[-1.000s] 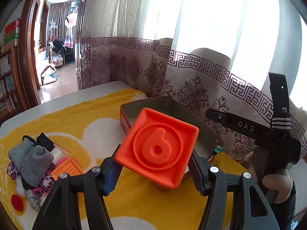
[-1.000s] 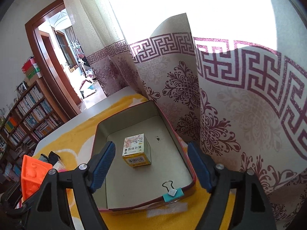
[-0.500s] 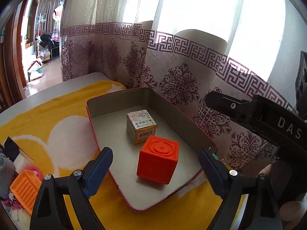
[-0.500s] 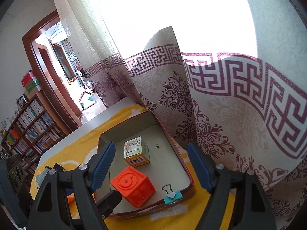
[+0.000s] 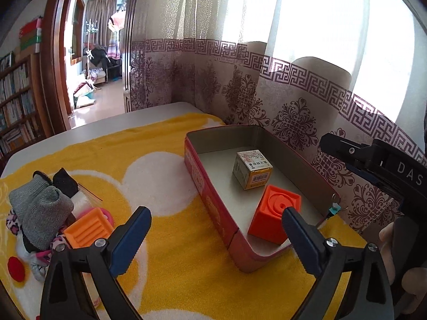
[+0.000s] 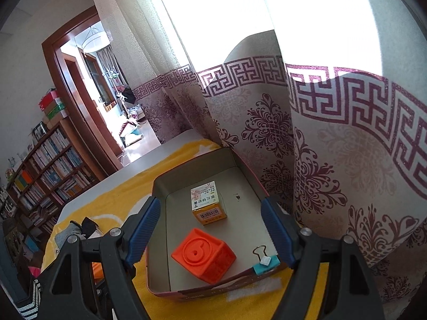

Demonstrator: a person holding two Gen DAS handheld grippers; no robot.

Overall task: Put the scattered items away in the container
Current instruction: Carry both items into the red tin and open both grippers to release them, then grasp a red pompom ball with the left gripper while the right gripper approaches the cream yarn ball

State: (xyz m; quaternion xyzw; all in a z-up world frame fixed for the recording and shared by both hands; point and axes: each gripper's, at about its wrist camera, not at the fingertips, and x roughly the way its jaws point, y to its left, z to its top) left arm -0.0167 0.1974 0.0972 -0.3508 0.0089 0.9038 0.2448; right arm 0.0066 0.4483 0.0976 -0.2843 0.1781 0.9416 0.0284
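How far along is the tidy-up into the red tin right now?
Done: the orange number cube and the small yellow-and-white carton sit inside the red metal tin. In hand: nothing; the left tool is opening with nothing between its jaws, and the right tool is open and empty. Left: the pile of grey socks, the orange ridged block and the red disc on the yellow blanket.
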